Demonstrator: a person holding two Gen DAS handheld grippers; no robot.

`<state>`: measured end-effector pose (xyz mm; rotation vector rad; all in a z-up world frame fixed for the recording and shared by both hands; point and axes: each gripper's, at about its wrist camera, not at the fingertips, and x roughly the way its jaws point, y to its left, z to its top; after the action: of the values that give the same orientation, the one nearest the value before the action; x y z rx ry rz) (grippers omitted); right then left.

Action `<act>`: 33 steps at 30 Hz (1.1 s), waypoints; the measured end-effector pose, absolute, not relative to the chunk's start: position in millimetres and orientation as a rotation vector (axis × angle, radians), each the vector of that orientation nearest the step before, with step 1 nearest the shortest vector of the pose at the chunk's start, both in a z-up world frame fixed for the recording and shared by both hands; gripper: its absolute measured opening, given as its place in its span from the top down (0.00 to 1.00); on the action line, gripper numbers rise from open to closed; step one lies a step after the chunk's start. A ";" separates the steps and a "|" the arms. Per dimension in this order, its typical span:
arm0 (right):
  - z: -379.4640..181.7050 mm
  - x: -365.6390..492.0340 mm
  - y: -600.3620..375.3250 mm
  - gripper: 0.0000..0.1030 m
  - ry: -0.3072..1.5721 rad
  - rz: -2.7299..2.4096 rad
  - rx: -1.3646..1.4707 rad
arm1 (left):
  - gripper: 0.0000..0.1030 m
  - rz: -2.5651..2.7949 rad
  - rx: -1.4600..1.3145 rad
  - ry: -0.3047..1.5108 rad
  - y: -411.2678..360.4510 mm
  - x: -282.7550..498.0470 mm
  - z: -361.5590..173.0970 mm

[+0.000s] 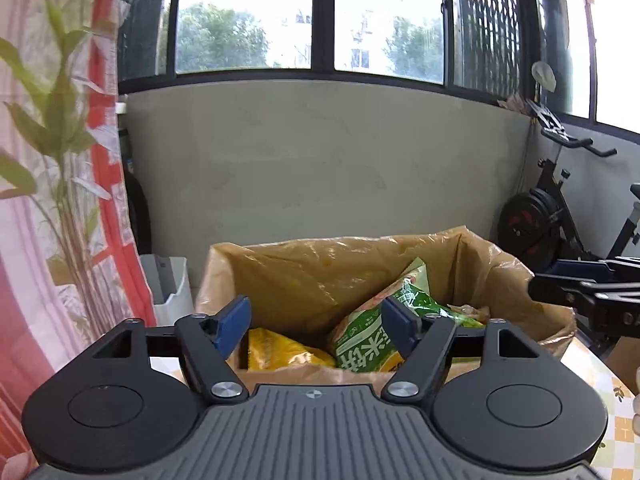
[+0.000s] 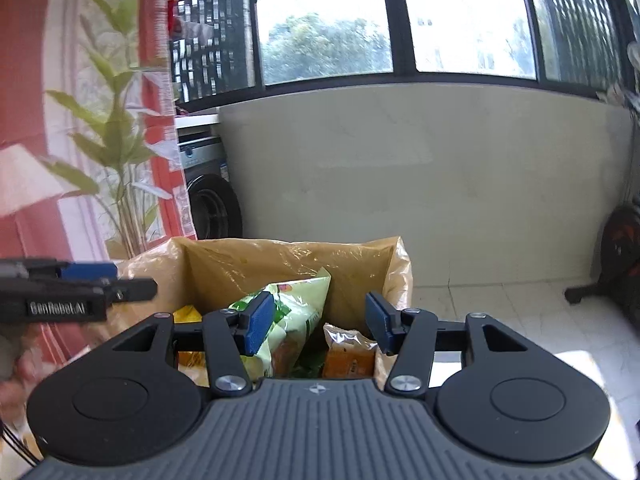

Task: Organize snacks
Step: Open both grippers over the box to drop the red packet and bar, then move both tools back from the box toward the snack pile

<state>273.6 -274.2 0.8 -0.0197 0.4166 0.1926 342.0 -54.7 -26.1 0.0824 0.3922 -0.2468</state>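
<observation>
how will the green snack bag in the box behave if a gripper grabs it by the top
The green bag is thin printed film, creased and leaning against the lined box, so it will likely flex and crumple, not hold shape. It looks puffed, so probably light for its size. The glossy film may slip between the pads, and the contents could crush under a hard squeeze.

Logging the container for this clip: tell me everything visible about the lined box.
The box is open-topped, lined with a crinkled translucent tan plastic bag folded over its rim. It stands upright on a patterned tabletop before a grey wall. Inside lean a green snack bag, a yellow packet and an orange packet. Neither gripper touches it.
</observation>
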 end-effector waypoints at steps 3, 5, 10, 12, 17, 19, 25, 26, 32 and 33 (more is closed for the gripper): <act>2.0 253.0 -277.3 0.47 0.399 0.212 -0.040 | 0.27 -0.246 0.081 0.374 -46.3 323.4 -22.4; 0.6 238.7 -279.5 0.47 0.391 0.221 -0.050 | 0.27 -0.238 0.084 0.362 -41.3 309.6 -21.6; -9.9 206.8 -285.1 0.47 0.391 0.233 -0.061 | 0.28 -0.236 0.081 0.366 -27.3 280.6 -29.1; -17.4 196.7 -289.1 0.47 0.405 0.239 -0.062 | 0.28 -0.236 0.076 0.376 -21.4 271.5 -36.3; -45.5 183.4 -301.0 0.41 0.471 0.213 -0.063 | 0.28 -0.221 0.080 0.402 -7.7 258.7 -57.2; -61.0 184.1 -307.7 0.35 0.515 0.187 -0.038 | 0.28 -0.217 0.078 0.416 -3.3 257.1 -66.9; -110.4 189.4 -322.5 0.34 0.710 0.091 0.114 | 0.28 -0.208 0.056 0.487 3.7 260.9 -100.7; -118.5 189.9 -321.6 0.34 0.751 0.083 0.139 | 0.28 -0.208 0.053 0.496 4.7 261.6 -105.7; -148.2 196.6 -327.8 0.31 0.880 -0.005 0.255 | 0.28 -0.209 0.038 0.535 10.7 263.2 -127.5; -150.6 199.9 -331.0 0.31 0.888 -0.016 0.281 | 0.28 -0.208 0.035 0.537 11.1 262.2 -129.3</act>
<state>199.9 -331.0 -150.6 0.2813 0.8884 -0.0157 262.2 11.1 -129.3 0.0353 0.5366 -0.2085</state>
